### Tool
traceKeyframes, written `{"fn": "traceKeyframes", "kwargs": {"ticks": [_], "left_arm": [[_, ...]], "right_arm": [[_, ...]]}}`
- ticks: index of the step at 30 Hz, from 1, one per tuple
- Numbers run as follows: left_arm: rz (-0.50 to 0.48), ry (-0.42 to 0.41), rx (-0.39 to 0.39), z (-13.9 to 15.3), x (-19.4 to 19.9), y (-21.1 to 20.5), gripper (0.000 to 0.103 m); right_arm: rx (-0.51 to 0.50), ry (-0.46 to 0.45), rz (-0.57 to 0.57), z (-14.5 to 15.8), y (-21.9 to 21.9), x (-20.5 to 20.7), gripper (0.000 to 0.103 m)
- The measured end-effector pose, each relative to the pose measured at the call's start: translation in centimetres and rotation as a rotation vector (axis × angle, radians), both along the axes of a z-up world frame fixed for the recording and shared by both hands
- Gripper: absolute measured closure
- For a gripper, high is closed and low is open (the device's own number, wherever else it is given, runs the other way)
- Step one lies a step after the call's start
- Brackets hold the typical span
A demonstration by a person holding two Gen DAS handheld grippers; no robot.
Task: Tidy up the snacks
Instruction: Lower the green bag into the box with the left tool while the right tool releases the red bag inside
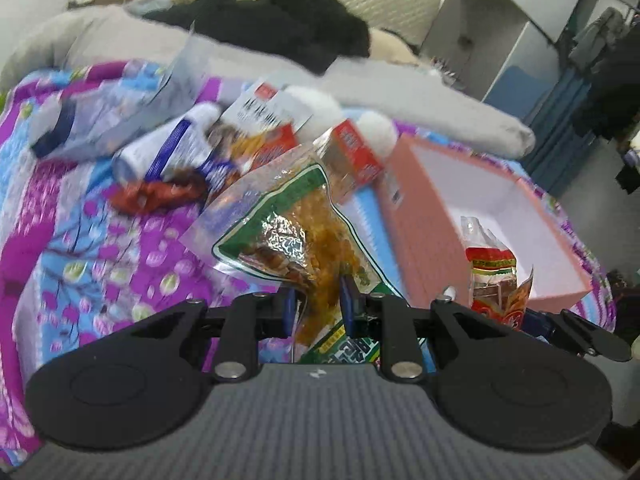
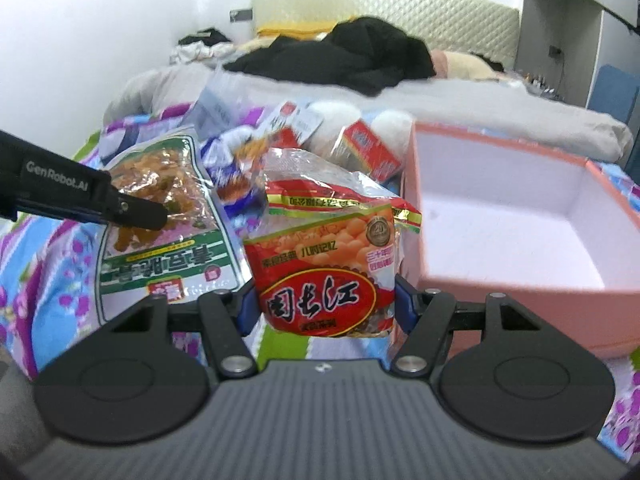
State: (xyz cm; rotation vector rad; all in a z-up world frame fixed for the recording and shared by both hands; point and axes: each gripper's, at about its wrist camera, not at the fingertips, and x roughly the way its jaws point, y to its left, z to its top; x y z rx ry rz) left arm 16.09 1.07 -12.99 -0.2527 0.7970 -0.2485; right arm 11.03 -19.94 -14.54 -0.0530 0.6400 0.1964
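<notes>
My left gripper point(image 1: 319, 304) is shut on a clear green-edged bag of yellow pickled snack point(image 1: 288, 220) and holds it above the floral bedsheet. In the right wrist view that green bag point(image 2: 160, 216) hangs at the left, with one black left finger point(image 2: 136, 210) across it. My right gripper point(image 2: 324, 304) is shut on a red and yellow snack bag point(image 2: 324, 264), gripped at both sides. The red bag point(image 1: 494, 276) also shows at the right of the left wrist view. An open pink box point(image 2: 520, 280) with a white inside stands just right of both bags.
Several more snack packs point(image 1: 192, 148) lie heaped on the purple and blue floral bedsheet point(image 1: 80, 248), left of and behind the pink box point(image 1: 424, 232). Behind them lie a grey quilt point(image 2: 480, 104) and black clothes point(image 2: 360, 56). A pale cabinet point(image 1: 500, 20) stands at the far right.
</notes>
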Motion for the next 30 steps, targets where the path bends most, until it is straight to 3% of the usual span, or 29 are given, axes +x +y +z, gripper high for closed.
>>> {"fn": "traceKeyframes", "kwargs": {"ticks": [10, 17, 24, 30], "left_arm": [[-0.044, -0.102, -0.030, 5.2, 2.7, -3.3, 0.077], [-0.091, -0.126, -0.060, 7.3, 5.1, -6.9, 0.077], [-0.149, -0.098, -0.057, 7.0, 8.3, -11.7, 0.077], [-0.173, -0.053, -0.023, 4.8, 10.1, -15.1, 0.077]], "right_arm": [[-0.015, -0.114, -0.076, 4.9, -3.0, 2.0, 0.036], [-0.006, -0.164, -0.172, 7.0, -7.0, 3.2, 0.036], [-0.022, -0.173, -0.261, 7.7, -11.1, 4.4, 0.036], [0.003, -0.117, -0.301, 5.8, -14.8, 5.6, 0.036]]}}
